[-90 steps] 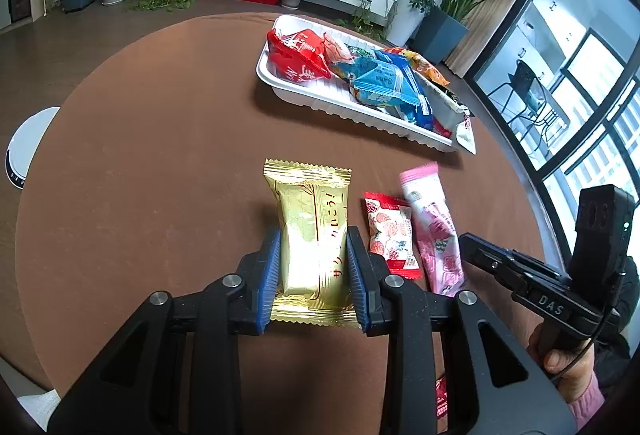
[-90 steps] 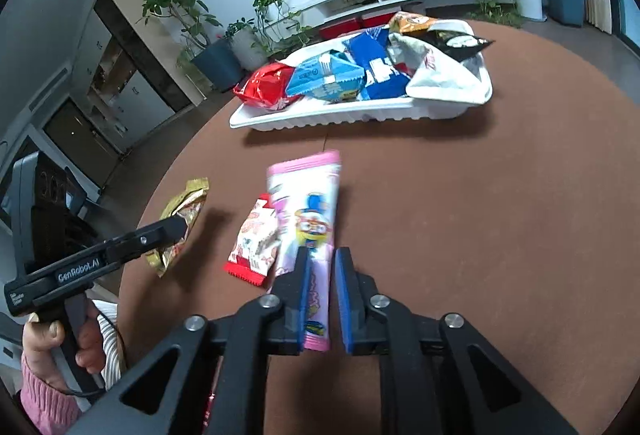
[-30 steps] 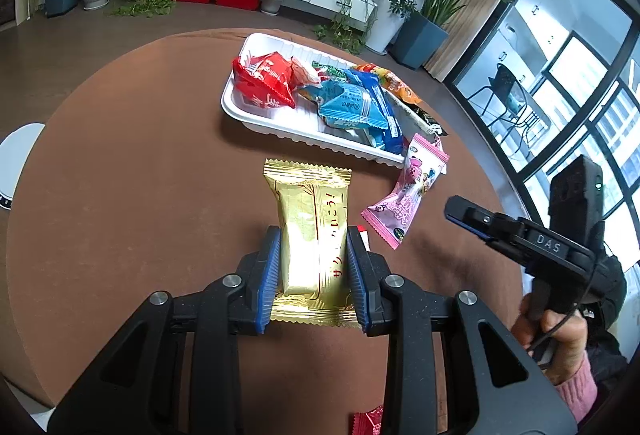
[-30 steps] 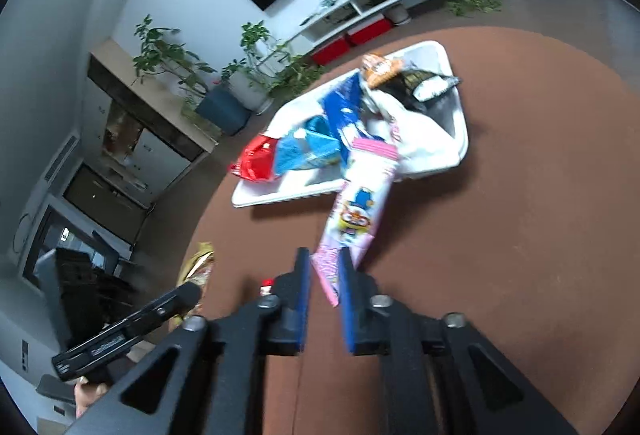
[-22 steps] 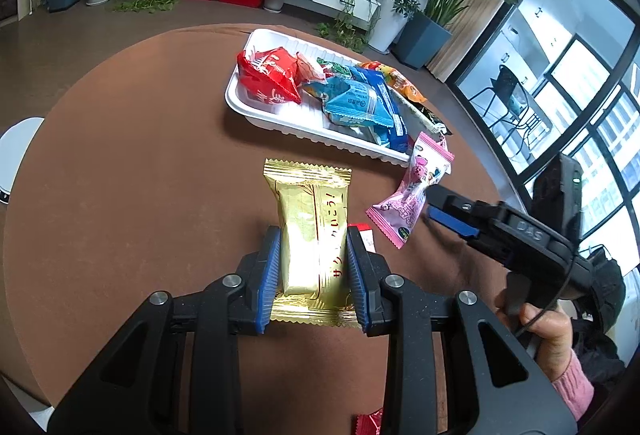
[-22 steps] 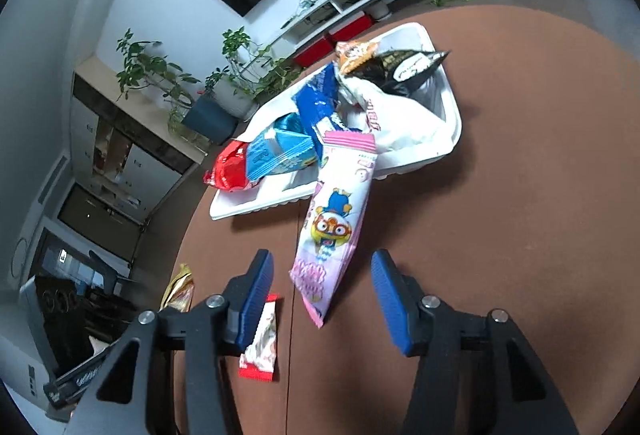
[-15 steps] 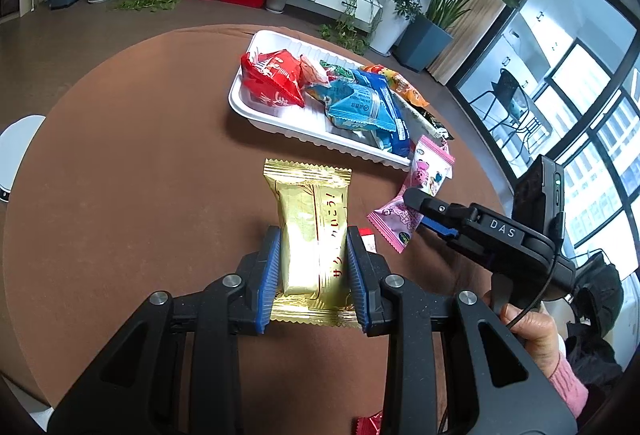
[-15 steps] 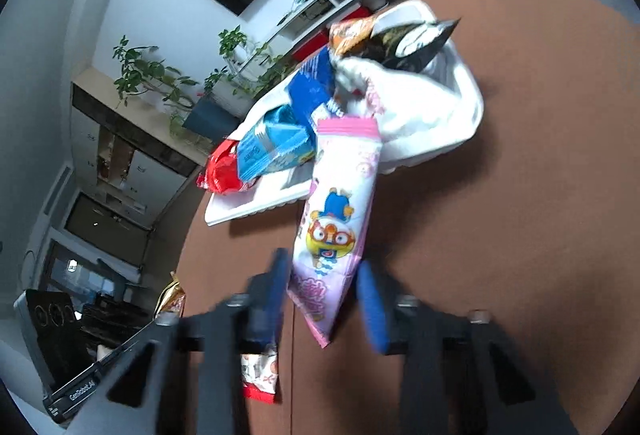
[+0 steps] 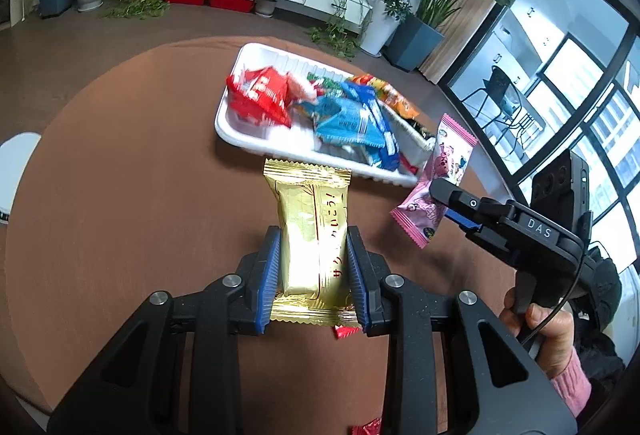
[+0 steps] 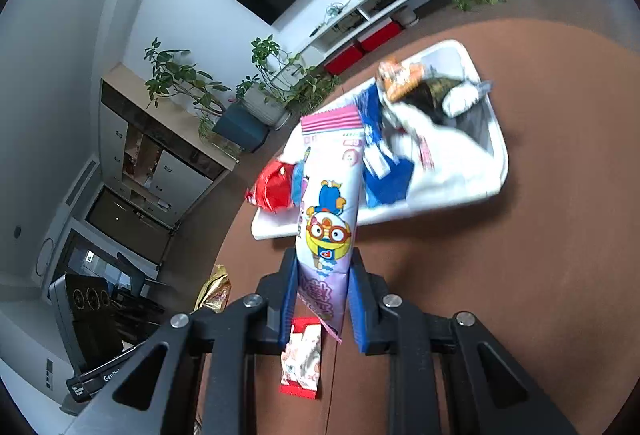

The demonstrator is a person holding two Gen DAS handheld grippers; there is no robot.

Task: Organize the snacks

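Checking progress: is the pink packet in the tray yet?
Not yet. The pink packet is gripped by the right hand-held gripper, outside the tray.

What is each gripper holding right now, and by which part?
The left gripper clamps the gold snack packet across its lower half. The right gripper, whose jaws have just been closing, grips the pink cartoon snack packet near its bottom end.
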